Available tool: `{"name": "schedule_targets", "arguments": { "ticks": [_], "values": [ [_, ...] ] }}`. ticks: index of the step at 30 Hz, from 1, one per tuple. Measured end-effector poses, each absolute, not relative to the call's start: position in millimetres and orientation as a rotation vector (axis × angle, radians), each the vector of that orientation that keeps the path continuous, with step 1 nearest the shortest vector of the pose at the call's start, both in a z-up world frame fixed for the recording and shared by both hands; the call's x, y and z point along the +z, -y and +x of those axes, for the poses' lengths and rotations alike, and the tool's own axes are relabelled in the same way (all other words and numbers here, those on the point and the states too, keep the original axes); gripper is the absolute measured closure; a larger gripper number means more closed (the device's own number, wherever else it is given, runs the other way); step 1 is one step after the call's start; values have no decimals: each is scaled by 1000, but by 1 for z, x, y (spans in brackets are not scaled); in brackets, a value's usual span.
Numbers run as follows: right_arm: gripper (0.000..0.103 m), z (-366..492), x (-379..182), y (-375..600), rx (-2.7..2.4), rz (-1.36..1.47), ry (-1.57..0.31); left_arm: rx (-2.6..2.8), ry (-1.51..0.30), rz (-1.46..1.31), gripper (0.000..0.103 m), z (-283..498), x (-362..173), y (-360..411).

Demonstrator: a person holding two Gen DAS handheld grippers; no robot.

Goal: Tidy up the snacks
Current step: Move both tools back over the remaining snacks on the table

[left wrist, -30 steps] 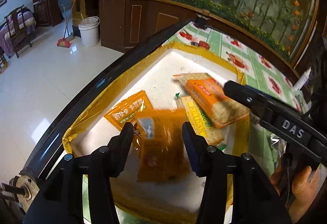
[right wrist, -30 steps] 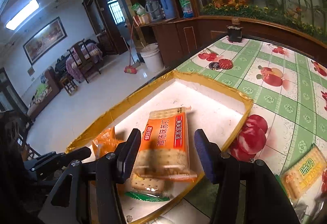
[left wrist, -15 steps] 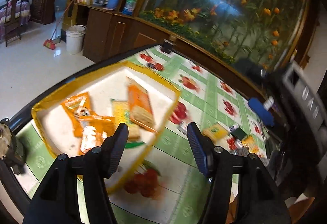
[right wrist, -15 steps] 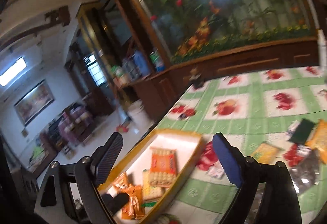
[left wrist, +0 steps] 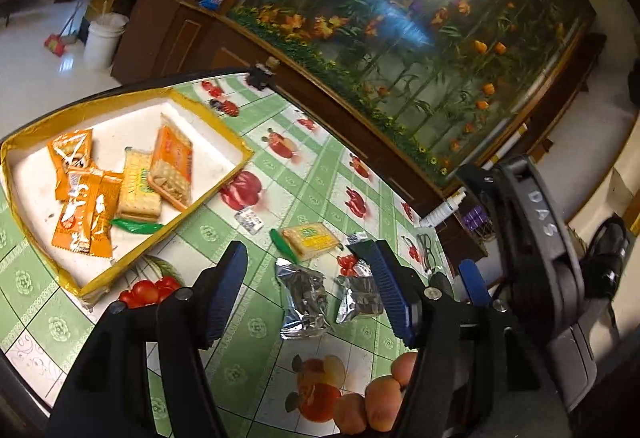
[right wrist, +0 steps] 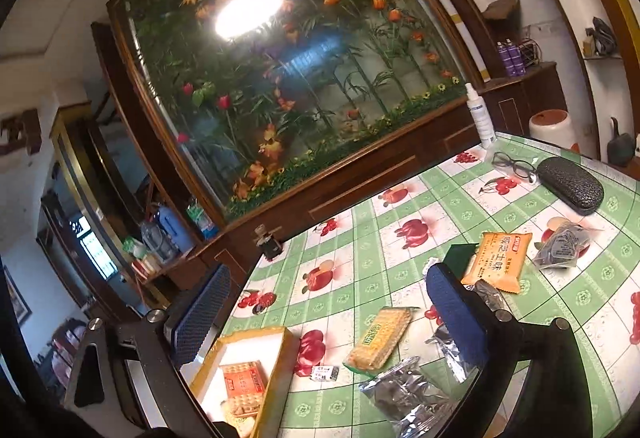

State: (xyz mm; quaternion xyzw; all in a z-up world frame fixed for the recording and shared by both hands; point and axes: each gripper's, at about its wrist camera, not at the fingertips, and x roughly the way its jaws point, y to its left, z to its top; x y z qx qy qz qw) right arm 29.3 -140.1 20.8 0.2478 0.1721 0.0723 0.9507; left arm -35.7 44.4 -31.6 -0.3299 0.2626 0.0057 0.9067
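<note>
Snack packets [left wrist: 88, 206] in yellow-rimmed tray [left wrist: 236, 142]

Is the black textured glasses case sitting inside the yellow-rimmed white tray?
No, the black textured glasses case lies on the green fruit-print tablecloth, far from the yellow-rimmed white tray.

Your near tablecloth [left wrist: 248, 366] lies bare; silver packets [left wrist: 304, 302] crowd the middle, the tray's yellow wall [left wrist: 132, 258] blocks left.
</note>
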Motion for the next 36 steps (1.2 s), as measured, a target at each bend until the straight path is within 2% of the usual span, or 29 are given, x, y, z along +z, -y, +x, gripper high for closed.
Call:
{"name": "schedule_targets", "arguments": {
  "ticks": [5,10,15,21,22,24,25,36],
  "values": [
    [3,26,12,179,220,621,-323,-52,-577,-620,40,-30,-27,-24],
    [3,23,29,221,289,470,-294,26,-593,-542,40,-20,-28,-36],
    [3,43,25,284,439,529,-471,56,-672,-496,40,0,-41,-49],
    [3,34,31,299,379,233,-510,42,-747,-315,40,23,-54,-27],
    [3,31,29,298,378,195,-505,39,-750,-289,39,26,-56,-21],
    [3,28,22,294,354,100,-513,23,-771,-243,23,34,-61,-8],
    [3,31,16,290,338,56,-532,12,-794,-229,20,39,-65,-2],
    [4,85,-68,247,398,-40,-773,51,-930,-89,20,68,-101,48]
  ]
}}
